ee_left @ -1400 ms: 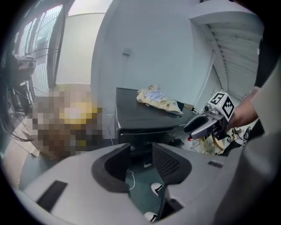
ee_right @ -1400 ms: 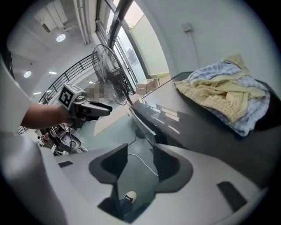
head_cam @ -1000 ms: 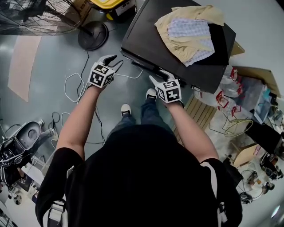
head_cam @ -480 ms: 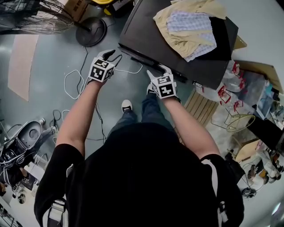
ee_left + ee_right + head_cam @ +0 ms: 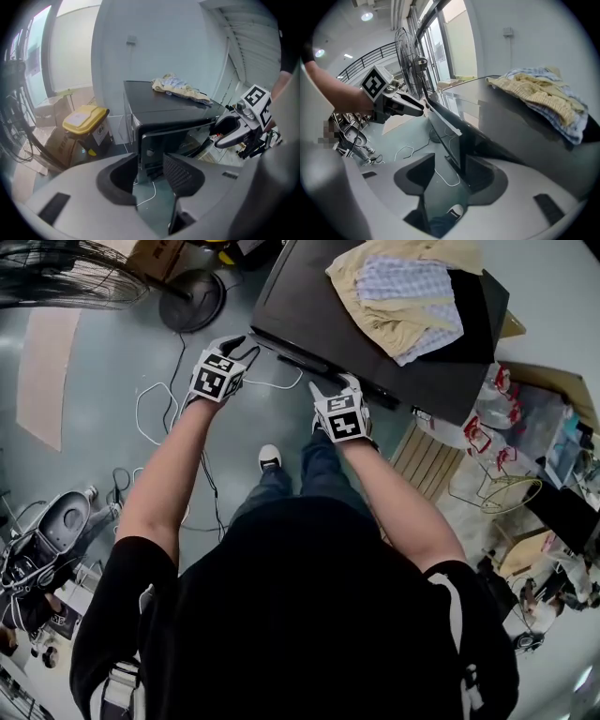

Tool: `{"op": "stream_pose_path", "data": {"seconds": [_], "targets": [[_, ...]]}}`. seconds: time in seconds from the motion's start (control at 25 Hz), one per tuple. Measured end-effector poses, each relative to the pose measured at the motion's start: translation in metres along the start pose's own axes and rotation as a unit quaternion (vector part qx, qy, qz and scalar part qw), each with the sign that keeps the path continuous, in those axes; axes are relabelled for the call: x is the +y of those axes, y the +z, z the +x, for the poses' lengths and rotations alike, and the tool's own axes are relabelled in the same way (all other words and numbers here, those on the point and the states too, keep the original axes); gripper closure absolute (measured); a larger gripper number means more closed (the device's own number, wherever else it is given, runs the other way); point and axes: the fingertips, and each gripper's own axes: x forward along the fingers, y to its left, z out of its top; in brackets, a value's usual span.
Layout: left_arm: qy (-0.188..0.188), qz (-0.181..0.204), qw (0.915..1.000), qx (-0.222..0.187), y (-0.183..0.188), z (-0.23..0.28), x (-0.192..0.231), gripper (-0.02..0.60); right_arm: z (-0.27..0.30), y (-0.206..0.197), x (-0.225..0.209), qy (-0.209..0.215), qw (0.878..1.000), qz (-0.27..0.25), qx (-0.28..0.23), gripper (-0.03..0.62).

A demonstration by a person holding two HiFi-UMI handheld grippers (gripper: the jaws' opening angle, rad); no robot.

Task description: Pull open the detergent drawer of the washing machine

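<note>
Head view, right gripper (image 5: 333, 386) at front edge of black box-shaped washing machine (image 5: 309, 306), jaws wide, thin dark detergent drawer (image 5: 449, 126) panel between them; left gripper (image 5: 242, 345) wide, empty, beside machine's corner; crumpled yellow-and-blue clothes (image 5: 403, 292) beyond, on top.

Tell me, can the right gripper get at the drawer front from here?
Probably yes. The right gripper has its jaws apart, and the edge of the drawer front stands between them. Nothing else sits in that gap; the left gripper is off to the side.
</note>
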Motion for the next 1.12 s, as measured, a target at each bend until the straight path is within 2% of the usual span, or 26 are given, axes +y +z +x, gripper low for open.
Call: {"op": "stream_pose_path", "data": {"seconds": [0.12, 0.36, 0.48, 0.72, 0.84, 1.12], "targets": [[-0.004, 0.009, 0.9999, 0.001, 0.002, 0.006, 0.002, 0.419, 0.004, 0.001, -0.002, -0.005, 1.000, 0.009, -0.007, 0.393], [-0.012, 0.053, 0.9985, 0.003, 0.012, 0.011, -0.001, 0.420, 0.009, 0.003, -0.005, -0.025, 0.999, 0.024, -0.018, 0.457], [-0.015, 0.070, 0.9974, 0.004, 0.012, 0.013, -0.002, 0.420, 0.014, -0.001, -0.008, -0.038, 0.999, 0.032, -0.021, 0.461], [-0.021, 0.072, 0.9972, 0.002, 0.012, 0.014, -0.002, 0.422, 0.021, -0.004, -0.014, -0.058, 0.996, 0.056, -0.028, 0.486], [-0.023, 0.070, 0.9973, -0.003, 0.013, 0.014, -0.002, 0.426, 0.022, -0.006, -0.018, -0.074, 0.995, 0.062, -0.026, 0.532], [-0.029, 0.062, 0.9977, -0.006, 0.012, 0.011, 0.000, 0.433, 0.020, -0.003, -0.015, -0.069, 0.997, 0.036, -0.020, 0.538]]}}
